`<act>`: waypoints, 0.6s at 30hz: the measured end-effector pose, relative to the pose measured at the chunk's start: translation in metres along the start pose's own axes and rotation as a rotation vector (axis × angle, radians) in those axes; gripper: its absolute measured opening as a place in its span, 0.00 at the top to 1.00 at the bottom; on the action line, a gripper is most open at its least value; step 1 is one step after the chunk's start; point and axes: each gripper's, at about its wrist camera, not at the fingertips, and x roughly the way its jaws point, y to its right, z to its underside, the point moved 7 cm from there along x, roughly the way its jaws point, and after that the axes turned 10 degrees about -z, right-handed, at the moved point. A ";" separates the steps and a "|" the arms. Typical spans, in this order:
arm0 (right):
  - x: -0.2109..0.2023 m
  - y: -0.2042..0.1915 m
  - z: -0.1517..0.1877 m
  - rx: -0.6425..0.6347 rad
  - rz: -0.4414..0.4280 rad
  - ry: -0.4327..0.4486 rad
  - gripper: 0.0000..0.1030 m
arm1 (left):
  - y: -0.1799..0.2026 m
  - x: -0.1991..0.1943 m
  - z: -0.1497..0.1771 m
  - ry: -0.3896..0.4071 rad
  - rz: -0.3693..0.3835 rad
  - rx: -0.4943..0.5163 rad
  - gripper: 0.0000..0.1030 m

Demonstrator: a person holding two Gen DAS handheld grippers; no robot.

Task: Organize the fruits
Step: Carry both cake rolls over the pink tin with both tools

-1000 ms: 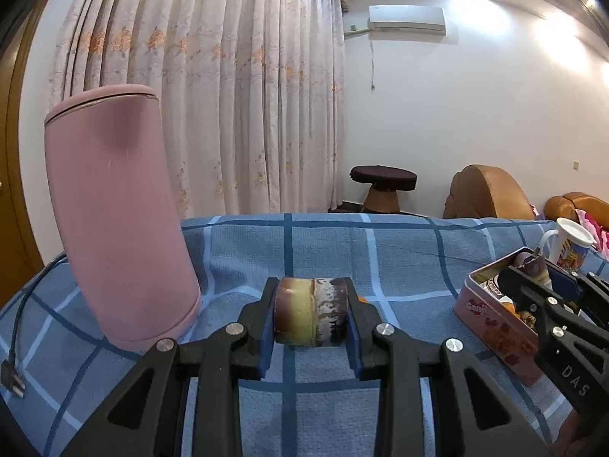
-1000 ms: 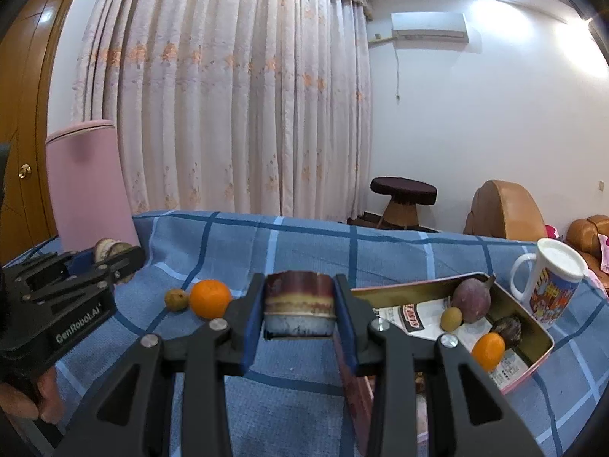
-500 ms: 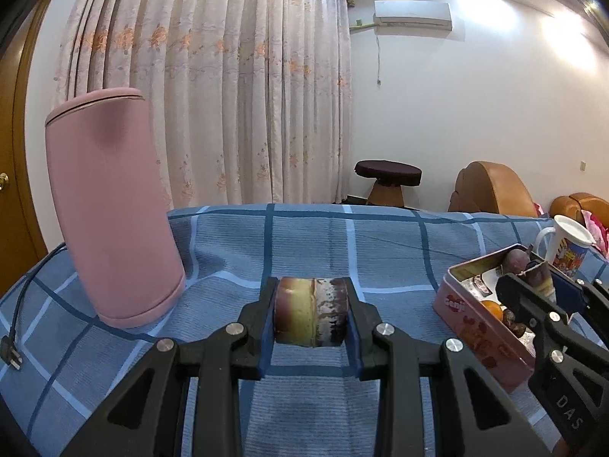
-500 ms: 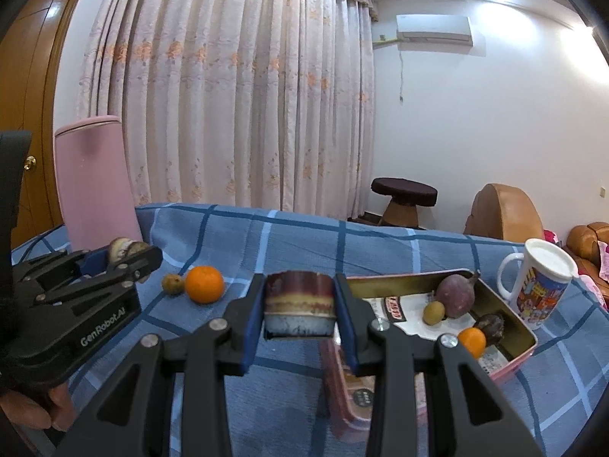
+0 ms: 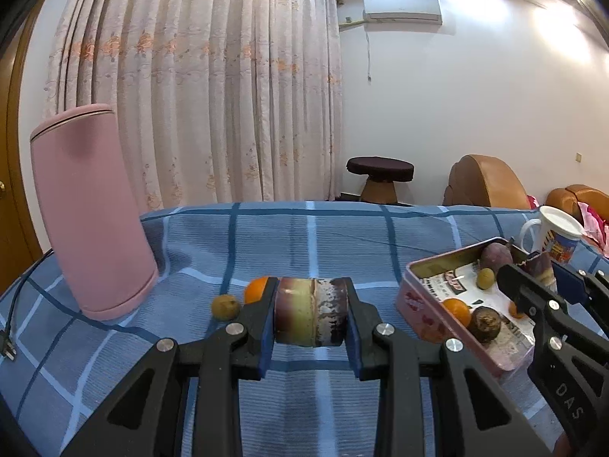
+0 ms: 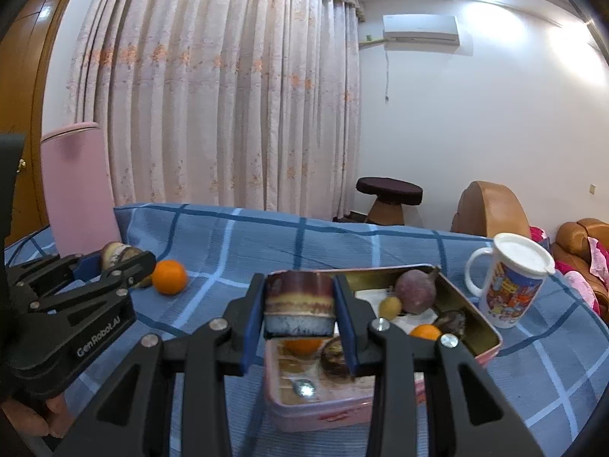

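My left gripper (image 5: 310,314) is shut on a short brown-and-yellow sugarcane piece (image 5: 310,314), held above the blue checked cloth. An orange (image 5: 255,289) and a small brown longan (image 5: 225,306) lie on the cloth just beyond it. My right gripper (image 6: 300,310) is shut on a second sugarcane piece (image 6: 300,310), held over the near end of the pink tin (image 6: 323,405). The tin holds a purple passion fruit (image 6: 415,291), a small yellow fruit (image 6: 390,305), oranges and dark fruits. In the right wrist view the left gripper (image 6: 125,261) is at left, next to the orange (image 6: 170,277).
A tall pink cylinder (image 5: 91,209) stands at the left on the cloth, with a black cable (image 5: 15,304) beside it. A white printed mug (image 6: 510,280) with a lid stands right of the tin. Curtains, a stool and armchairs lie beyond the table.
Both grippers have pulled back and moved right, each still holding its sugarcane piece. The right gripper now sits over the tin's near end. The orange and longan have come into the left view.
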 end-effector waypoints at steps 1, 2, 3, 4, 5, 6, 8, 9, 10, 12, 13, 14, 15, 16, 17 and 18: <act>-0.001 0.003 0.000 -0.001 0.003 0.000 0.63 | 0.003 -0.001 0.000 0.001 0.001 0.001 0.69; -0.002 0.007 0.000 -0.002 0.008 0.001 0.63 | 0.007 -0.001 0.000 0.000 0.004 0.003 0.68; -0.003 0.010 0.001 -0.002 0.013 0.001 0.63 | 0.010 -0.002 0.000 0.000 0.007 0.006 0.69; -0.003 0.015 0.001 -0.001 0.019 0.002 0.63 | 0.013 -0.002 0.000 0.000 0.009 0.010 0.69; -0.004 0.017 0.000 0.000 0.022 0.002 0.63 | 0.017 -0.002 0.000 0.000 0.012 0.014 0.69; -0.004 0.022 0.000 0.002 0.027 0.001 0.63 | 0.020 -0.003 -0.001 0.000 0.015 0.017 0.69; -0.005 0.028 0.000 0.007 0.036 0.001 0.63 | 0.027 -0.003 -0.001 -0.002 0.021 0.022 0.69; -0.005 0.032 -0.001 0.009 0.041 0.001 0.63 | 0.030 -0.003 -0.002 -0.002 0.023 0.024 0.69; -0.006 0.036 -0.001 0.009 0.047 0.001 0.63 | 0.034 -0.003 -0.002 -0.001 0.025 0.026 0.69; -0.006 0.040 -0.001 0.007 0.053 0.000 0.63 | 0.041 -0.004 -0.002 0.000 0.029 0.030 0.69; -0.007 0.044 -0.002 0.007 0.059 0.002 0.63 | 0.044 -0.005 -0.002 0.000 0.030 0.032 0.69; -0.007 0.047 -0.001 0.008 0.065 0.003 0.63 | 0.047 -0.005 -0.002 0.000 0.032 0.034 0.69; -0.007 0.050 -0.001 0.009 0.071 0.003 0.63 | 0.051 -0.005 -0.002 -0.002 0.037 0.038 0.69; -0.008 0.053 -0.001 0.010 0.075 0.002 0.63 | 0.056 -0.005 -0.002 -0.004 0.044 0.043 0.69; -0.008 0.058 -0.001 0.012 0.083 0.001 0.63 | 0.059 -0.005 -0.002 -0.005 0.049 0.044 0.69; -0.007 0.062 0.000 0.015 0.088 0.000 0.63 | 0.062 -0.005 -0.002 -0.007 0.054 0.044 0.69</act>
